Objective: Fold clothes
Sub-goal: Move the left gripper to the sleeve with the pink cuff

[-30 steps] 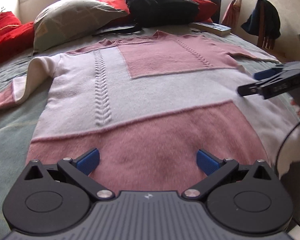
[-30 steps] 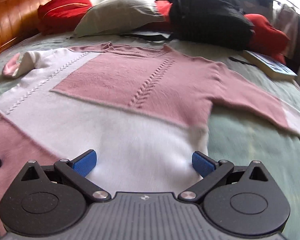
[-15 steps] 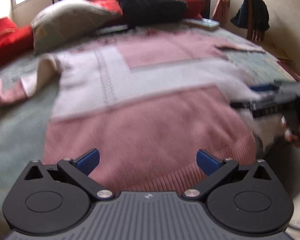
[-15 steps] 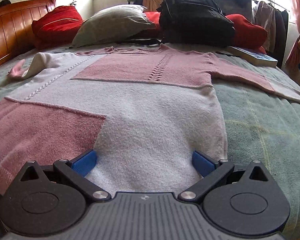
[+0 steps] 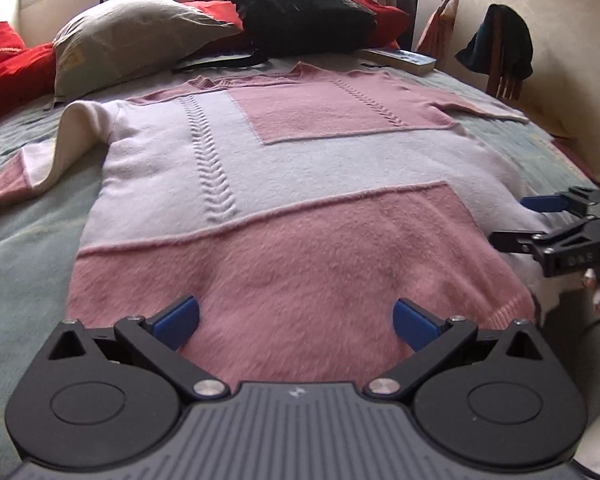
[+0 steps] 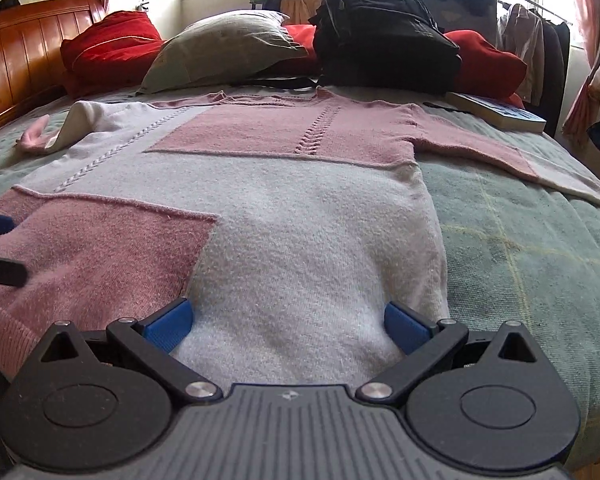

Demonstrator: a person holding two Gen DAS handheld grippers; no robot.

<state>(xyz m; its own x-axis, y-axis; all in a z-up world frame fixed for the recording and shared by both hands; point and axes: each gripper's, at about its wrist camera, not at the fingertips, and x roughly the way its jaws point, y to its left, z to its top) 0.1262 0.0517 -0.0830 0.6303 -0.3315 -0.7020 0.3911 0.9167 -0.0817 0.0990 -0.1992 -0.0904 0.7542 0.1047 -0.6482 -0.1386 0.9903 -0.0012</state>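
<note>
While the pink and white sweater (image 5: 300, 184) is lying spread flat on the green bedspread (image 6: 520, 248), you are holding both grippers low over its hem end. The left gripper (image 5: 296, 318) is sitting with its blue pads wide apart, and the pink hem panel is showing between them; nothing is clamped. The right gripper (image 6: 286, 322) is likewise standing apart, over the white panel near the sweater's right side edge. In the left wrist view the right gripper is also showing at the right border, its two fingers separated just beside the sweater's edge. One sleeve (image 6: 512, 160) is lying stretched out flat toward the right; the other sleeve (image 5: 40, 168) is lying bunched at the left. Beyond the collar, a grey pillow (image 6: 224, 52), a black backpack (image 6: 384, 32), red cushions (image 6: 108, 46) and a book (image 6: 500, 114) are resting at the head of the bed.
</note>
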